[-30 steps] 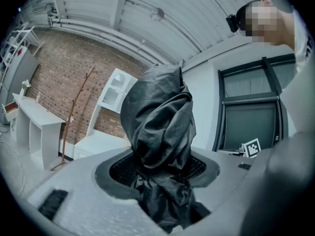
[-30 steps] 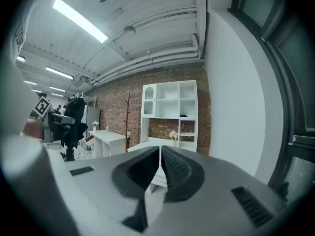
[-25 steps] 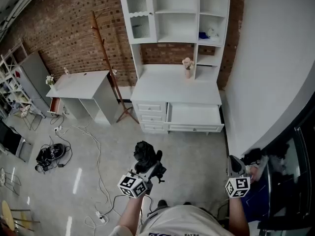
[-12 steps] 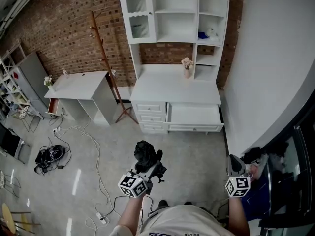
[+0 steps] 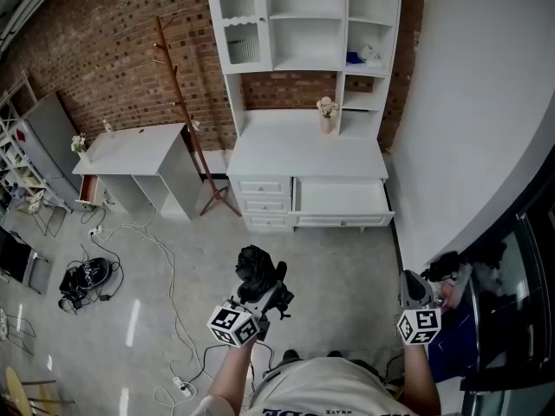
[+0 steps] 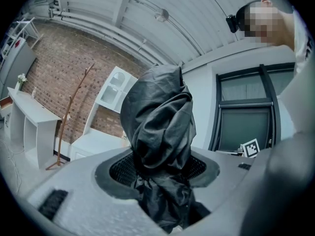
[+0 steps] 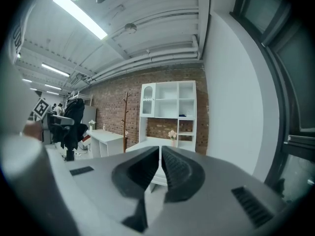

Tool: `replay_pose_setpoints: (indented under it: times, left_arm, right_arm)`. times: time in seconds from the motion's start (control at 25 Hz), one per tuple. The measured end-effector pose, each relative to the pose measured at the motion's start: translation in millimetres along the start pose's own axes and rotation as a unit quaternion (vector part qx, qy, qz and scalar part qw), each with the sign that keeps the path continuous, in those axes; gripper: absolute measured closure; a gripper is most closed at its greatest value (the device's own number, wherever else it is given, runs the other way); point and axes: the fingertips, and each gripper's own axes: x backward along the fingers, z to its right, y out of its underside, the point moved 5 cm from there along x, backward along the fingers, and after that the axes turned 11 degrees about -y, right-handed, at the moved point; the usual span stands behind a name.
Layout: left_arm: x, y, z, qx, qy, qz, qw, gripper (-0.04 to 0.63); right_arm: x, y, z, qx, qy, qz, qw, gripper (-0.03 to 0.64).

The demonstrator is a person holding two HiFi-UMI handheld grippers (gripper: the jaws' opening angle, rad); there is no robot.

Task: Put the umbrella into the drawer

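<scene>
A folded black umbrella [image 5: 254,269] stands upright in my left gripper [image 5: 260,302], whose jaws are shut on its lower part. In the left gripper view the umbrella [image 6: 157,141] fills the middle, rising out between the jaws. The white desk's drawer [image 5: 342,204] stands pulled open, far ahead of both grippers. My right gripper [image 5: 414,295] hangs at the lower right, shut with nothing between its jaws. In the right gripper view the right gripper [image 7: 160,167] points toward the white cabinet [image 7: 167,117], and the umbrella [image 7: 74,119] shows at the left.
A white hutch desk [image 5: 303,159] stands against the brick wall, with a small flower vase [image 5: 327,115] on top. A wooden coat stand [image 5: 186,115] and a white side table [image 5: 130,159] are to its left. Cables [image 5: 165,258] trail over the concrete floor. A dark window frame [image 5: 512,319] is at right.
The head view has shifted slightly, so the furniture sits a little higher and further left. Both grippers and the umbrella hold their places.
</scene>
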Motion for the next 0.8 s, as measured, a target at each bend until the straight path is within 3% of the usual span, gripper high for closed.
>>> replay_pose_setpoints:
  times: [0.8]
  left_arm:
    - [45,2,-67,0.011,0.008,-0.012,0.9998,0.33]
  right_arm:
    - [-18,16,-85,-0.009,-0.002,-0.029,1.0,0.58]
